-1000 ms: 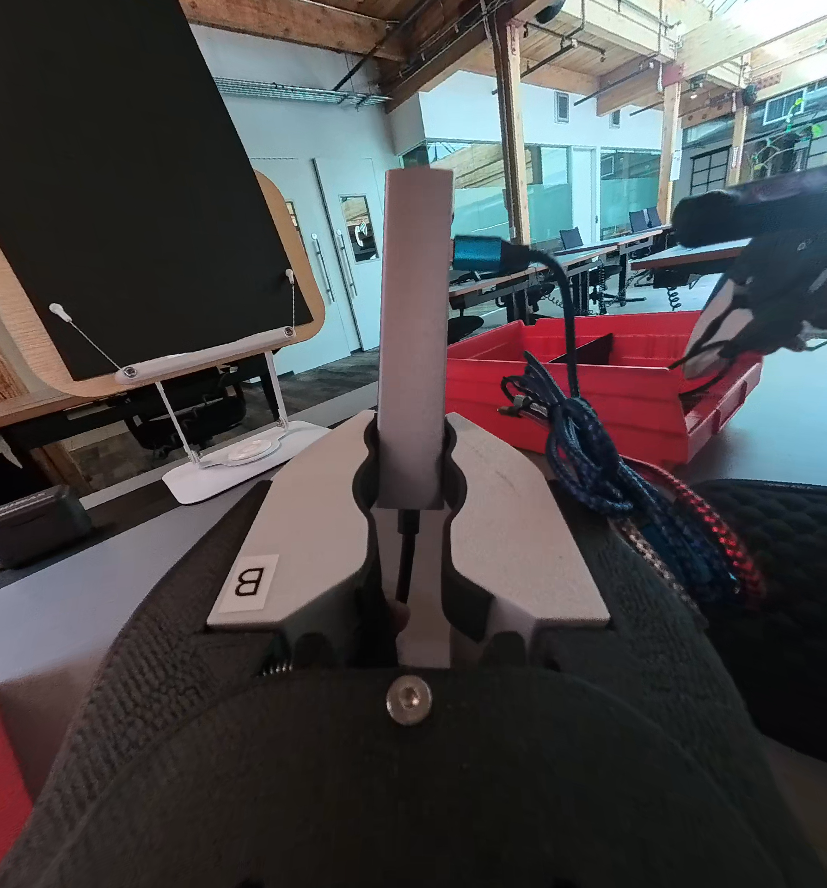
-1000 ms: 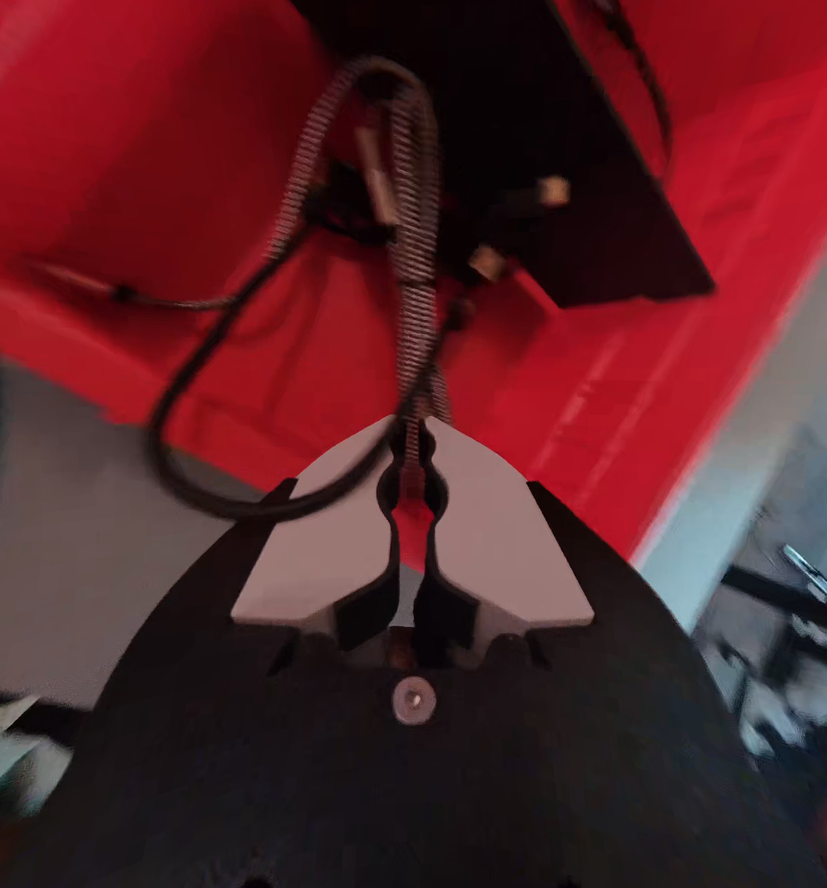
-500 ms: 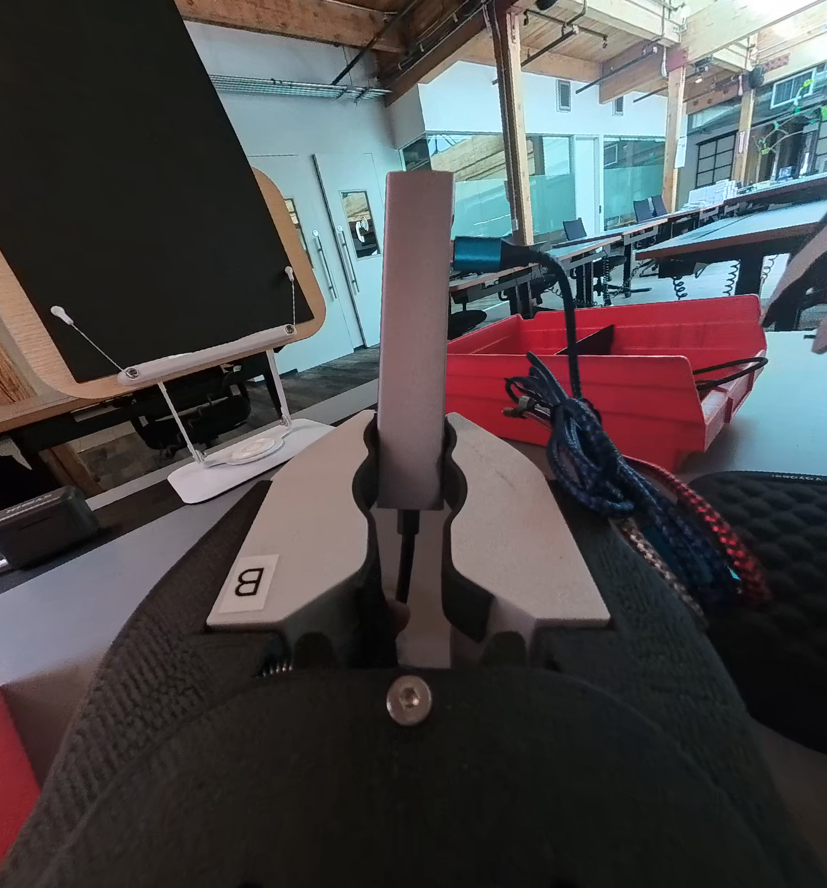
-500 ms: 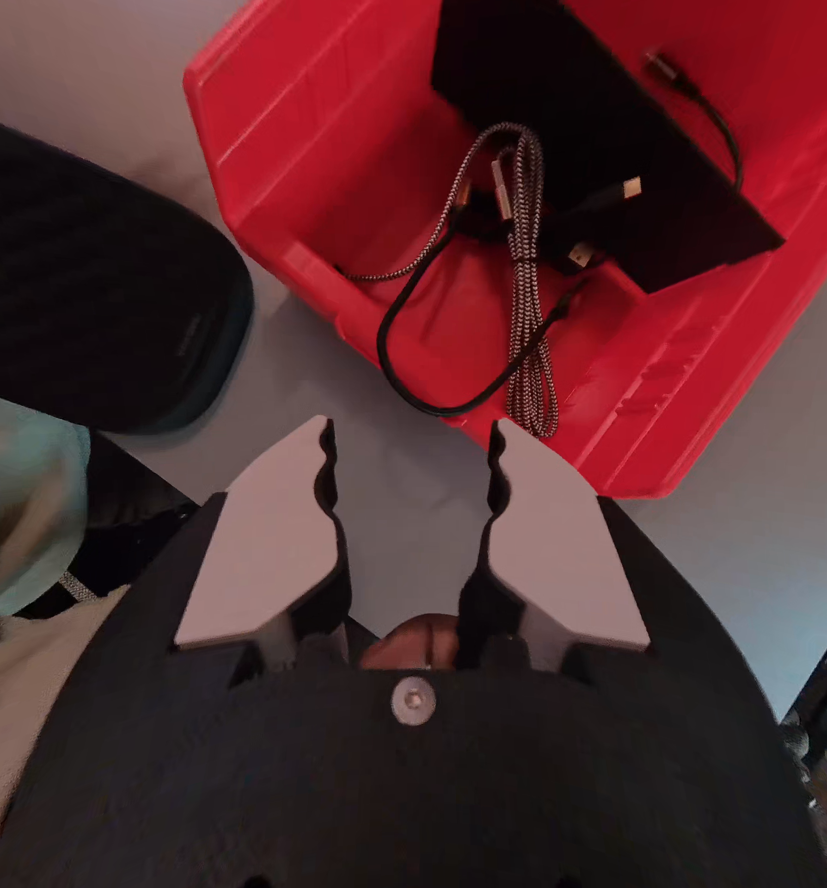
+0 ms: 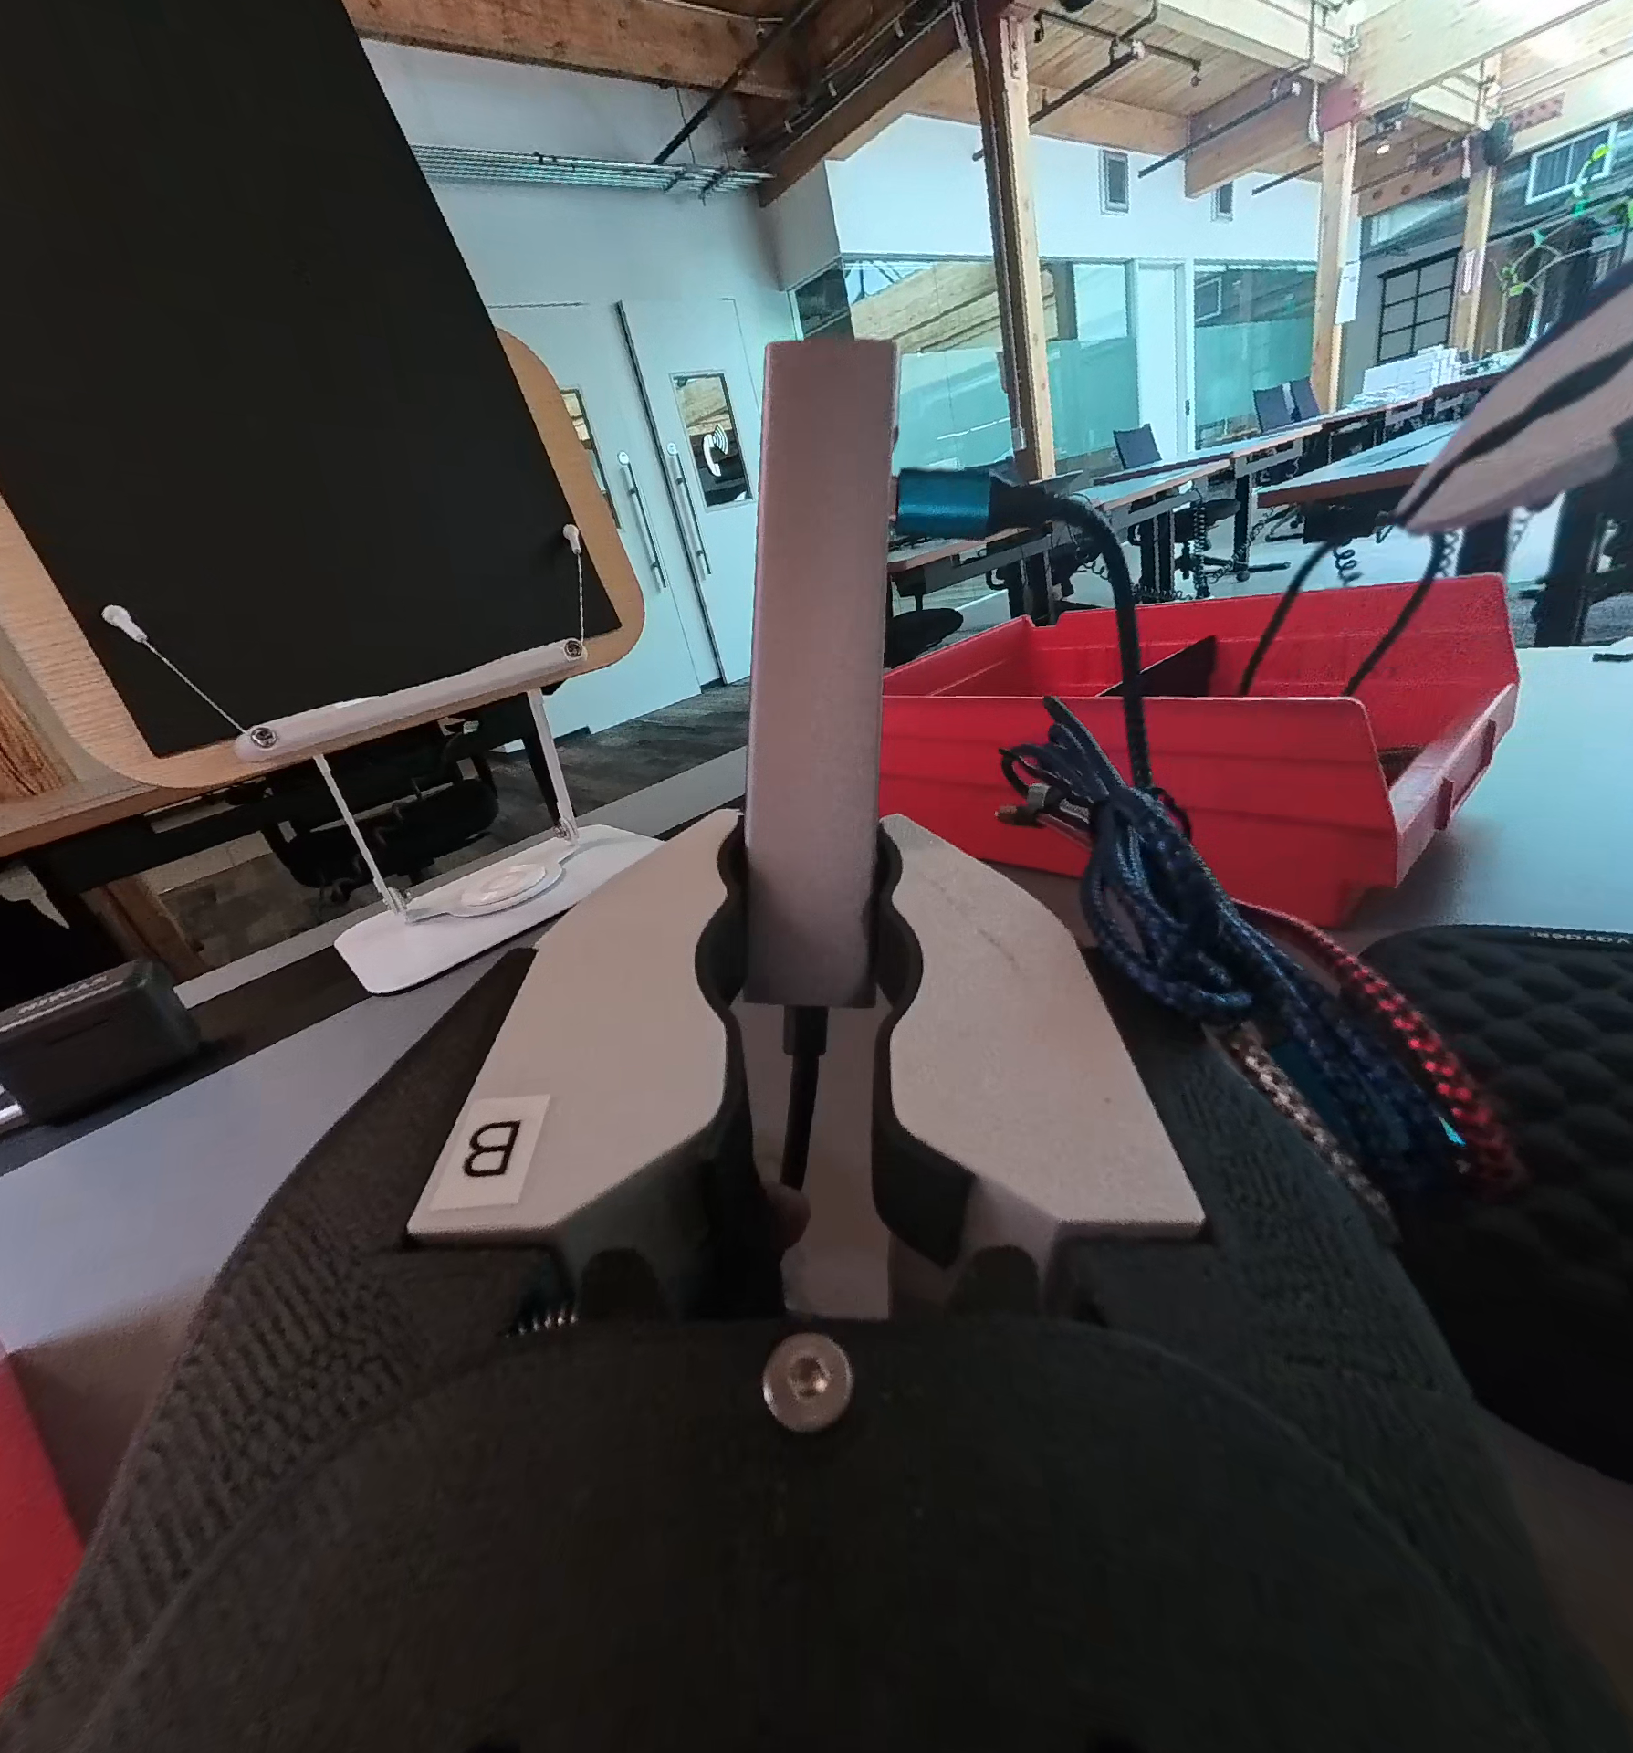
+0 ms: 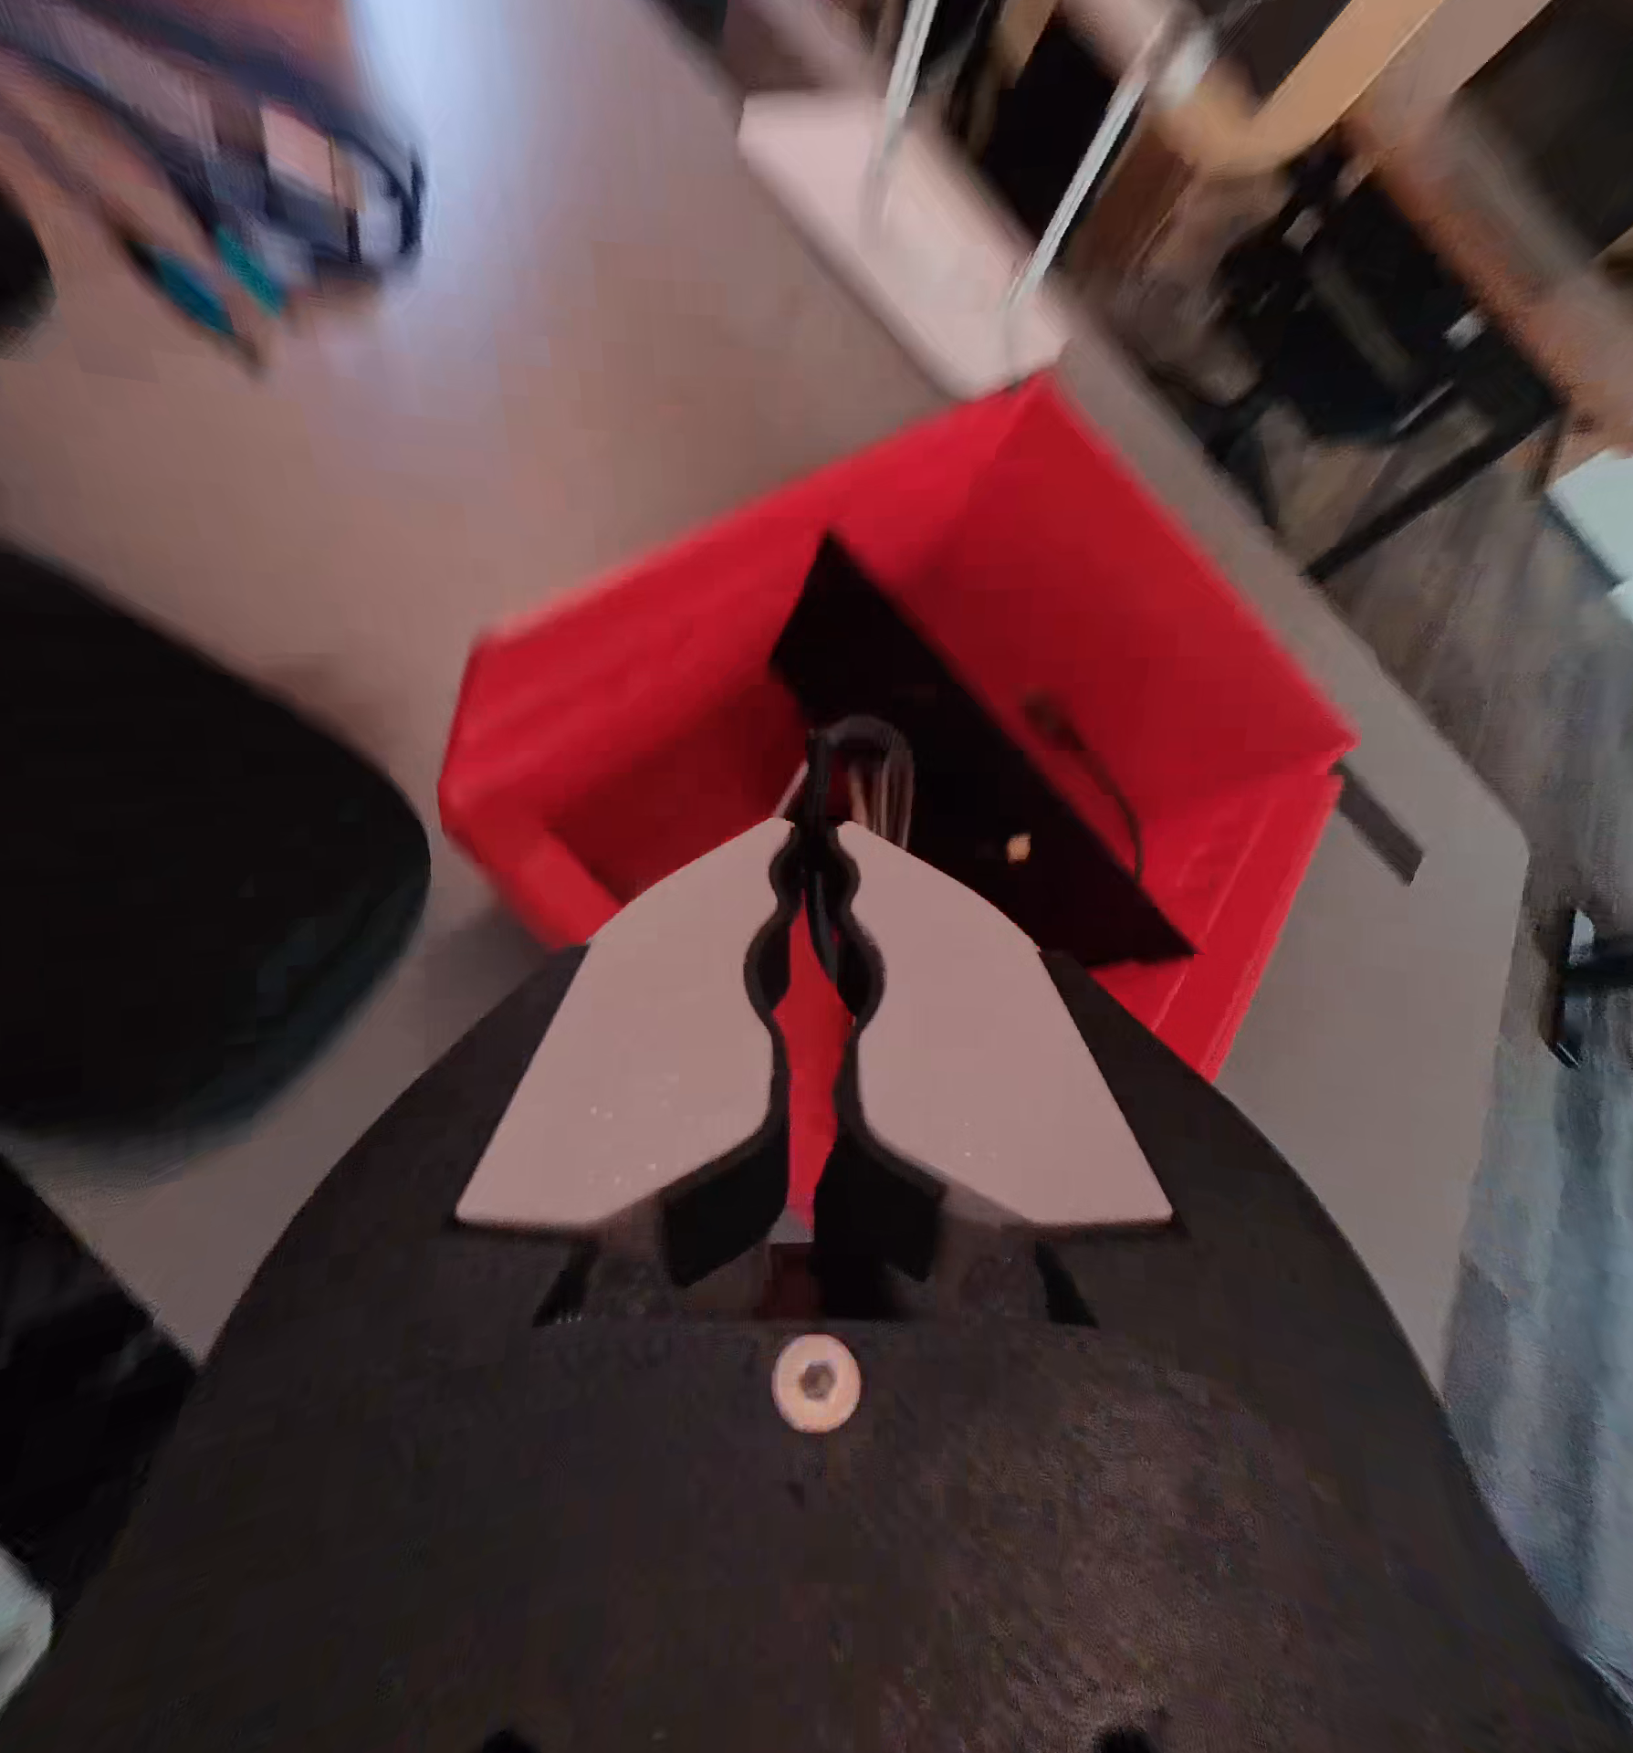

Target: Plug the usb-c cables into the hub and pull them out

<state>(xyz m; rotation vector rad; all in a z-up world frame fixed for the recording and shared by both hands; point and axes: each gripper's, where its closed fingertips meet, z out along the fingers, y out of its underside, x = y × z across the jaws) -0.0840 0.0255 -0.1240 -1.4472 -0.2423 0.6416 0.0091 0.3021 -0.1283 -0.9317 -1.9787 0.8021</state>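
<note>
My left gripper [image 5: 807,854] is shut on the grey hub [image 5: 822,617] and holds it upright. A blue usb-c plug [image 5: 945,503] sits in the hub's right side, and its blue braided cable [image 5: 1173,911] hangs down in a bundle. My right gripper [image 6: 814,835] is shut on a thin black cable [image 6: 822,787] above the red bin [image 6: 623,702]. In the left wrist view the right gripper [image 5: 1419,512] is at the upper right, with the black cable [image 5: 1305,588] hanging from it into the red bin [image 5: 1267,759]. The right wrist view is blurred.
A black divider [image 6: 964,787] and more cables lie in the bin. A black mesh pad [image 5: 1552,1043] lies at the right. A black board on a white stand [image 5: 471,901] and a small black box [image 5: 82,1034] stand at the left. A red and a striped cable [image 5: 1419,1062] lie by the pad. Some 30 centimeters of space lies between my two pairs of fingers.
My right gripper let go of a striped cable, opened above the bin, then shut on a black cable and lifted it. The left gripper and hub have stayed put.
</note>
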